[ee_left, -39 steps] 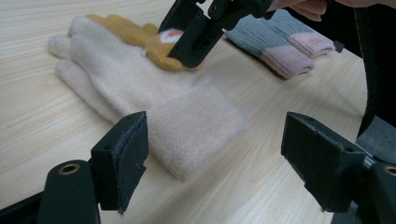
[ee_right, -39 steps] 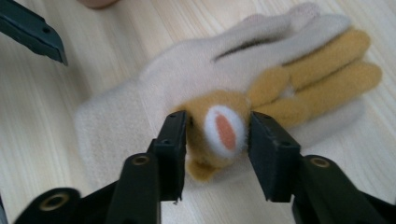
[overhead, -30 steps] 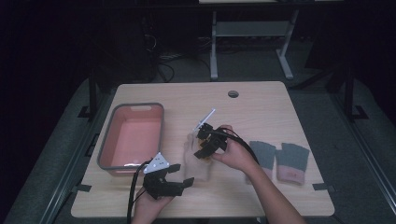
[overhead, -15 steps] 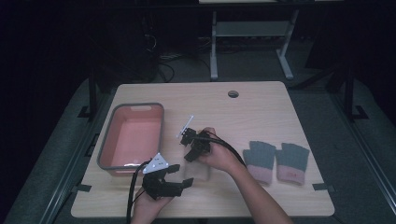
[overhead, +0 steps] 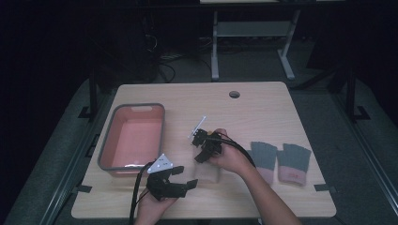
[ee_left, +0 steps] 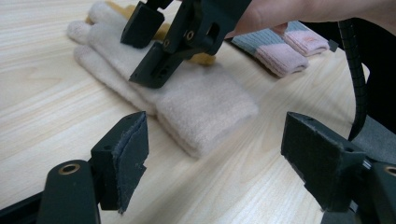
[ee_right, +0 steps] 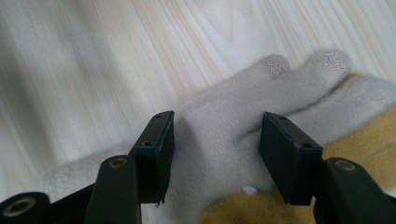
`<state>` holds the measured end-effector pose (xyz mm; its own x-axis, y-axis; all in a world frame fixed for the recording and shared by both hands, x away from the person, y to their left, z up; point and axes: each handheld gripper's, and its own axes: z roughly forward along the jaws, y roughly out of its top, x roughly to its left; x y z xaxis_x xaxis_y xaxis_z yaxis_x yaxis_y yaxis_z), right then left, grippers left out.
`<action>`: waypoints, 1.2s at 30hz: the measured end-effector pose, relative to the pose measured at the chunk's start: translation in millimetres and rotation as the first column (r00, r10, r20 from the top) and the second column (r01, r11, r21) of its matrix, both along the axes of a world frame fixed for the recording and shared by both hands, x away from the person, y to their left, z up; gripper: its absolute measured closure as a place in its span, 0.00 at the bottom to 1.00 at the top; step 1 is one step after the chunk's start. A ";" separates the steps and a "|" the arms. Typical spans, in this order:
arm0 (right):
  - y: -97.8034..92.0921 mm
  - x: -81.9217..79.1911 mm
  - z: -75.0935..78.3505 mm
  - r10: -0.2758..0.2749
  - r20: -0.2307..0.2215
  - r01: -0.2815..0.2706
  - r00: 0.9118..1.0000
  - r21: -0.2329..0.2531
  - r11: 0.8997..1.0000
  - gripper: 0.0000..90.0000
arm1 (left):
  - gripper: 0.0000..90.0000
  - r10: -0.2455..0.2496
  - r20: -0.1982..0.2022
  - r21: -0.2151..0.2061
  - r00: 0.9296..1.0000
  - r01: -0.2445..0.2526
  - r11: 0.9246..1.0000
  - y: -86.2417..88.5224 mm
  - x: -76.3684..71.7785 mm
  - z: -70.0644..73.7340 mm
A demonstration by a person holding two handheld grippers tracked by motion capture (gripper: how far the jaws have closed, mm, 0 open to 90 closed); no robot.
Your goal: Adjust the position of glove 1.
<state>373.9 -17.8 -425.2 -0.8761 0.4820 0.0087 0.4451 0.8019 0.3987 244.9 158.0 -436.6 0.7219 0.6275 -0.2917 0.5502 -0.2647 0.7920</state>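
Note:
A cream knitted glove (ee_left: 196, 100) lies flat on the wooden table (overhead: 263, 108), with a mustard-yellow piece showing beside it (ee_right: 359, 135). My right gripper (ee_right: 217, 154) is open and sits low over the glove (ee_right: 219, 116), one jaw on each side of a fold of fabric. In the high view the right gripper (overhead: 199, 147) is at the table's centre and the glove's cuff (overhead: 209, 174) pokes out below the hand. My left gripper (ee_left: 219, 149) is open, facing the cuff from a short distance. It rests near the front edge (overhead: 184, 177).
A pink tray with a grey rim (overhead: 105, 150) stands at the left. Two grey gloves with pink cuffs (overhead: 280, 161) lie side by side at the right, also behind the cream glove (ee_left: 289, 49). A cable hole (overhead: 234, 94) is at the far edge.
My right gripper swung left across the table, then came back slightly and lower onto the cream glove. The left gripper has stayed put.

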 end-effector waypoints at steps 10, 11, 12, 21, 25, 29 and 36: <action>-22.8 -4.1 11.9 -0.074 -0.035 0.079 0.997 0.136 0.988 0.45 | 0.26 0.000 -0.050 0.007 0.999 0.000 1.000 -10.2 3.9 -2.1; -27.3 -5.5 16.1 -0.085 -0.036 0.090 0.996 0.156 0.984 0.45 | 0.27 -0.002 -0.044 0.019 0.999 0.002 1.000 -10.6 5.6 -2.0; -30.9 -6.4 18.6 -0.098 -0.040 0.103 0.994 0.165 0.981 0.44 | 0.27 -0.001 -0.048 0.020 0.999 0.002 1.000 -11.8 6.9 -1.7; -74.2 -15.8 18.4 -0.238 -0.137 0.267 0.962 0.273 0.924 0.40 | 0.33 0.039 -0.135 0.008 0.990 -0.038 0.999 -23.7 25.2 -1.1; -89.3 -20.5 14.5 -0.286 -0.179 0.329 0.942 0.302 0.895 0.40 | 0.32 0.048 -0.183 0.012 0.982 -0.047 0.999 -25.4 37.1 -6.0; -98.1 -23.1 9.9 -0.319 -0.211 0.372 0.924 0.307 0.876 0.39 | 0.33 0.072 -0.234 0.006 0.970 -0.072 0.997 -29.5 44.1 -9.4; -104.2 -30.3 -5.4 -0.345 -0.277 0.425 0.897 0.322 0.846 0.40 | 0.39 0.075 -0.291 0.043 0.954 -0.065 0.997 -35.4 50.6 -17.0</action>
